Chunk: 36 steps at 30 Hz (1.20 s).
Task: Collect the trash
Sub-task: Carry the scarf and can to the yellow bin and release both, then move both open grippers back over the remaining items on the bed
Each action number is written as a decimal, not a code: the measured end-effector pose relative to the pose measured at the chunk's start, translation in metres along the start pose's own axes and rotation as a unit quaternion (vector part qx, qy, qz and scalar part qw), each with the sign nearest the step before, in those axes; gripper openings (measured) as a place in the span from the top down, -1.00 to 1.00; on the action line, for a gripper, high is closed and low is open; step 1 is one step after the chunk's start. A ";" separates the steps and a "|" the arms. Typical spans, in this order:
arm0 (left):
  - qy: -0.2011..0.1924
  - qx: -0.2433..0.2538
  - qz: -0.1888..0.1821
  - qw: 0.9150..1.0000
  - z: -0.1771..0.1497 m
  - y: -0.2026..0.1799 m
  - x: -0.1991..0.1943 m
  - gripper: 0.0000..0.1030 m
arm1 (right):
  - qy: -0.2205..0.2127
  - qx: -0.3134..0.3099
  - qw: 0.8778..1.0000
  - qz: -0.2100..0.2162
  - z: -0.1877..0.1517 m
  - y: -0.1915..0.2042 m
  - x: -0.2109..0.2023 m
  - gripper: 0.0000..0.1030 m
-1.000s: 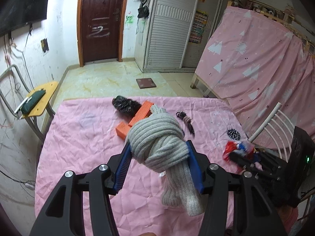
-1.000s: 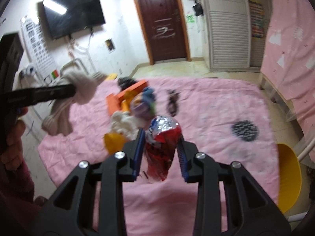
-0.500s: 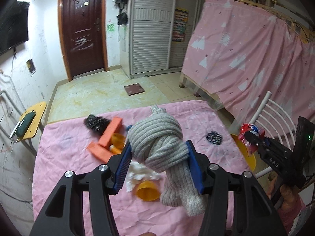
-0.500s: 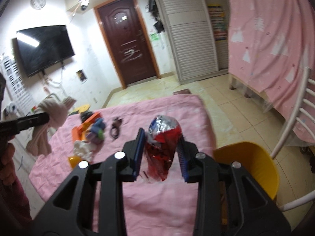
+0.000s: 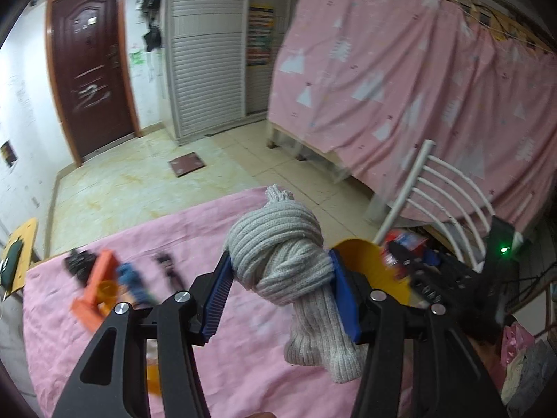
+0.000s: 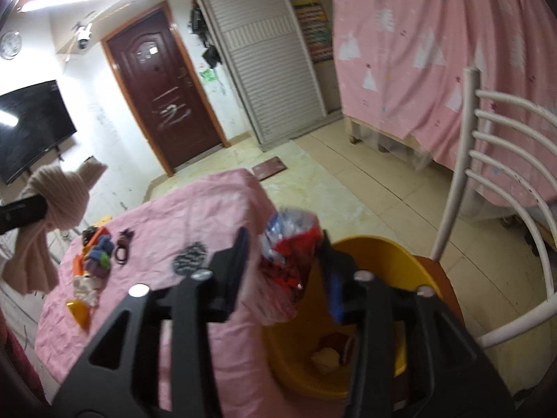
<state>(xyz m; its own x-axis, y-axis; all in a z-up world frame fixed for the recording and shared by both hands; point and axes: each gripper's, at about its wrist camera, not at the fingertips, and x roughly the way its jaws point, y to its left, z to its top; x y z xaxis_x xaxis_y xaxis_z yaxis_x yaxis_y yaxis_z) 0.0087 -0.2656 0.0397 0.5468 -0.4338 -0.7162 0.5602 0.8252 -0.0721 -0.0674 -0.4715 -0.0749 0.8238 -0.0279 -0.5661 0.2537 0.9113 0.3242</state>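
The right gripper (image 6: pixel 283 271) hangs over the yellow bin (image 6: pixel 379 247), which stands on a white chair (image 6: pixel 487 188) just beside the table (image 6: pixel 195 209) with its pink cloth. Its jaws are spread wider than the red and silver snack wrapper (image 6: pixel 290 261) between them; the wrapper looks loose in the gap, though motion blur makes it hard to say whether one pad touches it. My reading is that this piece is at the point of dropping into the bin. Some crumpled pieces, one pale and one reddish, already lie at the bin's bottom, so part of the collecting appears done.

The left gripper (image 5: pixel 280 278) is clamped firmly on a knotted grey knit sock (image 5: pixel 278 257), held up above the table near its bin-side edge. It seems the next candidate for the bin.

Left on the table: an orange block (image 5: pixel 99 278) with a small orange cup (image 6: pixel 78 310) near it, a blue and purple bundle (image 6: pixel 99 254), a white crumpled wad (image 6: pixel 85 287), a dark hair tie (image 6: pixel 122 249), a black tangle (image 5: pixel 76 261), and a black-and-white round patch (image 6: pixel 189 259). Which of these count as trash I cannot tell, so the job looks roughly midway at best.
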 end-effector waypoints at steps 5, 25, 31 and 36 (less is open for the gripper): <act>0.014 0.023 -0.018 0.999 0.010 -0.040 0.026 0.07 | -0.015 0.028 0.999 -0.010 0.001 -0.025 -0.007 -0.17; 0.021 0.044 -0.042 0.998 0.015 -0.108 0.061 -0.19 | -0.048 0.099 0.994 -0.011 0.006 -0.078 -0.030 -0.27; 0.010 0.030 -0.043 0.999 0.014 -0.086 0.046 -0.19 | -0.039 0.072 0.997 -0.001 0.008 -0.054 -0.022 -0.27; 0.003 0.012 -0.037 0.999 0.010 -0.060 0.030 -0.19 | -0.030 0.027 0.999 0.018 0.006 -0.016 -0.017 -0.28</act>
<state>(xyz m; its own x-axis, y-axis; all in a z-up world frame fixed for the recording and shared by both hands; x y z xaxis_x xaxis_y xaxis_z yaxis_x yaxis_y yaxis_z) -0.0021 -0.3314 0.0289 0.5002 -0.4914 -0.7130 0.6133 0.7823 -0.1089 -0.0822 -0.4879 -0.0653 0.8613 -0.0205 -0.5076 0.2483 0.8887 0.3855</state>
